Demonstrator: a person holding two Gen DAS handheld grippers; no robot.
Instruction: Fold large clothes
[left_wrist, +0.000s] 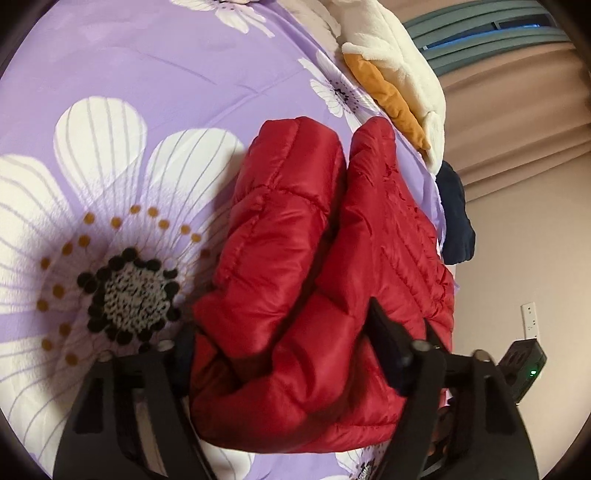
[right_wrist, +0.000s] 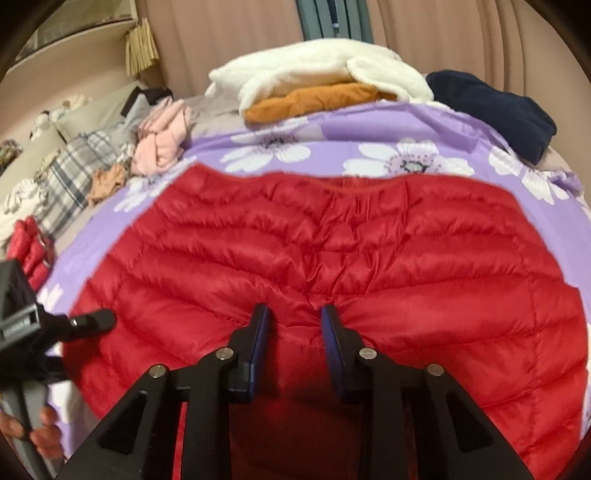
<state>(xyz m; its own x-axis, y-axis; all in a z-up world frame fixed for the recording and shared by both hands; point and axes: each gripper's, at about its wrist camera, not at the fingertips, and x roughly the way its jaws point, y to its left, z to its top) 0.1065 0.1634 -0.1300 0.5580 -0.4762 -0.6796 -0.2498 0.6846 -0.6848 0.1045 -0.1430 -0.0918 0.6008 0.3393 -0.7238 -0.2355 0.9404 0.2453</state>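
A red quilted puffer jacket (right_wrist: 332, 240) lies spread on a purple flowered bedsheet (right_wrist: 332, 122). My right gripper (right_wrist: 294, 314) is closed on a pinched fold of the jacket at its near middle, fabric bunched between the fingers. In the left wrist view the jacket (left_wrist: 314, 258) is folded into thick rolls, and my left gripper (left_wrist: 280, 332) has its fingers wide with a bulky fold of the jacket filling the gap between them. The left gripper also shows at the left edge of the right wrist view (right_wrist: 92, 319), at the jacket's side.
Folded white (right_wrist: 314, 74) and orange (right_wrist: 314, 101) clothes and a navy garment (right_wrist: 498, 107) lie at the bed's far edge. Pink clothes (right_wrist: 162, 136), a plaid item (right_wrist: 70, 173) and another red garment (right_wrist: 29, 243) lie left. Curtains hang behind. A wall socket (left_wrist: 530, 319) is at right.
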